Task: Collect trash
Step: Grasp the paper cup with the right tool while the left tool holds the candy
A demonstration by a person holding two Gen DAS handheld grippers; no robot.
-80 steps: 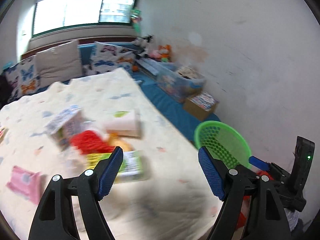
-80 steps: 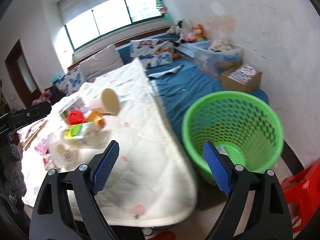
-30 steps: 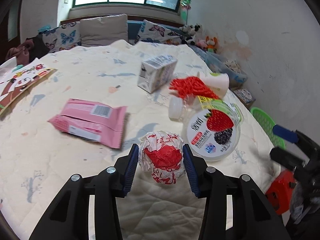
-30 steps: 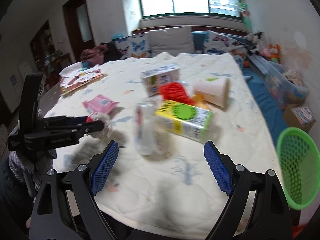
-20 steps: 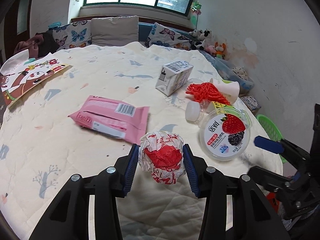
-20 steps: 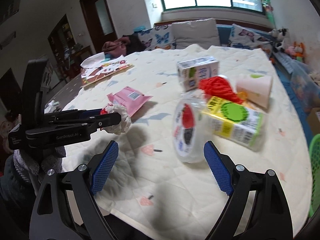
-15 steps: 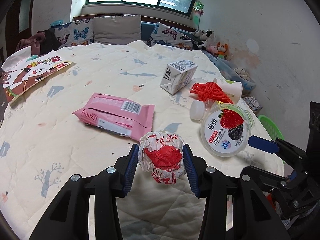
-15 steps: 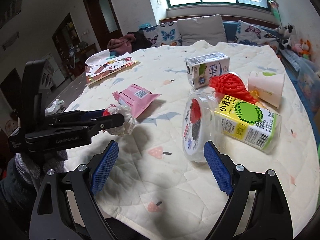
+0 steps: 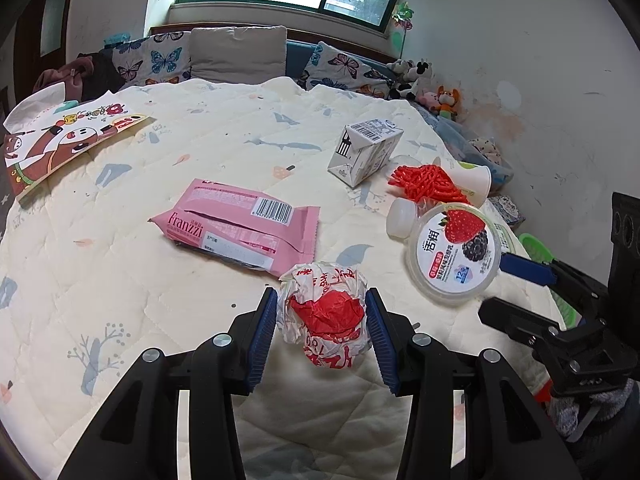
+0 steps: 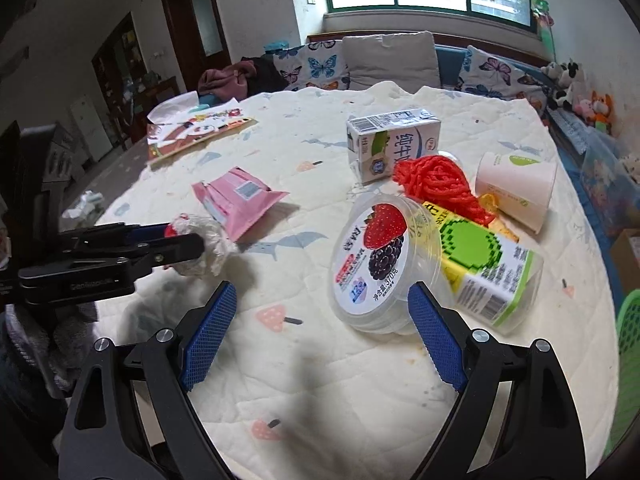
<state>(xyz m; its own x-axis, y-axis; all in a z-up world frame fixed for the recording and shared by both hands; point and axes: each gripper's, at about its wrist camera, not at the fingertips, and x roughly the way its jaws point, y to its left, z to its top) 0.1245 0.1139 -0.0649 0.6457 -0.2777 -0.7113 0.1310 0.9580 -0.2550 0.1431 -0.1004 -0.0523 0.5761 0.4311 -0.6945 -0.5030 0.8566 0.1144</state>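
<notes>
While left tongs [image 9: 322,330] clamp crumpled wrapper [image 9: 325,317], right tongs [image 10: 322,334] gape empty

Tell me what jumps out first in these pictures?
A crumpled red-and-white wrapper clamped in the left tongs, nearest the camera. Just right of it, a clear berry tub lies on its side on the quilt, with the open right tongs in front of it.

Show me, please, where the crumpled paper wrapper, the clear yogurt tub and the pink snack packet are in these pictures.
crumpled paper wrapper [image 9: 325,316]: left wrist view, on its red middle patch.
clear yogurt tub [image 10: 370,256]: right wrist view, on its printed lid.
pink snack packet [image 9: 240,226]: left wrist view, on its flat back face.
</notes>
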